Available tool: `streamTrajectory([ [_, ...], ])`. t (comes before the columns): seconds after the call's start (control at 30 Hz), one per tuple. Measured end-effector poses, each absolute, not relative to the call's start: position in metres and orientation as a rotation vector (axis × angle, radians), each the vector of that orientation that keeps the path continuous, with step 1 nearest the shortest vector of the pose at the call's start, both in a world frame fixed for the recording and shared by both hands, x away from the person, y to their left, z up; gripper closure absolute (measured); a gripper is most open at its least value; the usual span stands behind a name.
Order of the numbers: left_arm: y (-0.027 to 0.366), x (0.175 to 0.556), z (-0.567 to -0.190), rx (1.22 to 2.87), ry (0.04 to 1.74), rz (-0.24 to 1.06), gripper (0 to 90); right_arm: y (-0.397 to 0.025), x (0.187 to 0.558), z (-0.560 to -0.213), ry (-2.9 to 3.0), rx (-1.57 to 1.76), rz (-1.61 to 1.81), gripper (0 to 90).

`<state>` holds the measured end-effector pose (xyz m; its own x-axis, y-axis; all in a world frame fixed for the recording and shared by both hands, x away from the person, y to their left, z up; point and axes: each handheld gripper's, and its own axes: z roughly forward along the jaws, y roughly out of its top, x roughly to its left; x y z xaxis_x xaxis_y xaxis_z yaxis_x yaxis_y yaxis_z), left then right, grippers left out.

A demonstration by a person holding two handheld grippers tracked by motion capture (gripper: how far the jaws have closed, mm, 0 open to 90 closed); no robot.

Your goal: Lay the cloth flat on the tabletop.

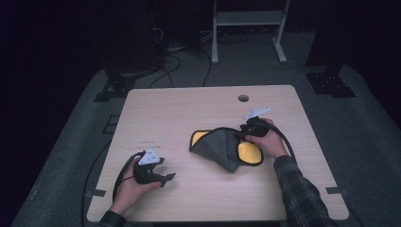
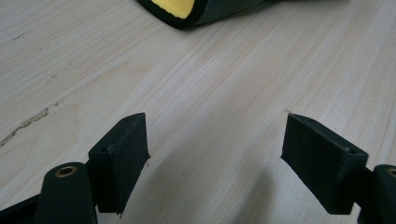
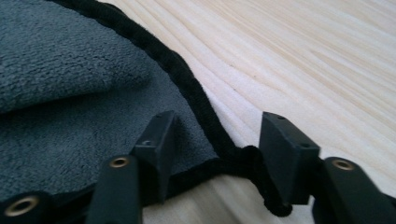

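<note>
**Cloth corner sits between the right jaws**

At lower left of the high view, the left gripper [image 1: 166, 178] rests on the bare table [image 1: 189, 109], jaws spread wide and holding nothing. Centre frame lies the crumpled grey-and-yellow cloth [image 1: 218, 146], black-edged. At its upper right, the right gripper [image 1: 240, 132] has its jaws apart, straddling the cloth's corner. A round hole [image 1: 243, 98] marks the table's upper edge.

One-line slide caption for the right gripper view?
Right gripper, jaws open, straddles the black-edged corner of the grey cloth on the wooden table.
</note>
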<state>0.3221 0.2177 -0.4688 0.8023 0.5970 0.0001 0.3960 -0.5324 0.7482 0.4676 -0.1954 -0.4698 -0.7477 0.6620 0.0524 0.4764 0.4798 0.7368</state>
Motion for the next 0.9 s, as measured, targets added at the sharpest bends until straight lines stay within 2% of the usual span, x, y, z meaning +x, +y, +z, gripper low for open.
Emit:
streamTrajectory([
  [0.07,0.218,0.322,-0.469,2.2,0.729,0.328,21.8,-0.195,0.467,-0.47,2.491,0.976,1.13,48.9],
  [0.1,0.217,0.322,-0.469,2.203,0.73,0.327,21.8,-0.195,0.466,-0.47,2.505,0.966,1.124,53.8],
  [0.2,0.217,0.322,-0.469,2.203,0.73,0.327,21.8,-0.194,0.466,-0.471,2.518,0.963,1.124,58.5],
  [0.23,0.217,0.322,-0.469,2.203,0.728,0.328,21.8,-0.194,0.465,-0.472,2.526,0.969,1.13,63.6],
  [0.27,0.217,0.322,-0.469,2.203,0.728,0.328,21.8,-0.194,0.465,-0.472,2.526,0.969,1.13,63.6],
  [0.3,0.217,0.322,-0.469,2.203,0.728,0.329,21.9,-0.194,0.464,-0.471,2.534,0.973,1.131,69.7],
  [0.4,0.217,0.322,-0.469,2.202,0.729,0.33,22.2,-0.193,0.462,-0.471,2.53,0.98,1.129,74.6],
  [0.43,0.217,0.322,-0.469,2.203,0.731,0.329,22.1,-0.193,0.46,-0.469,2.525,0.979,1.126,79.7],
  [0.9,0.209,0.335,-0.46,2.18,0.714,0.35,22.9,-0.211,0.437,-0.444,2.463,0.961,1.191,81.3],
])
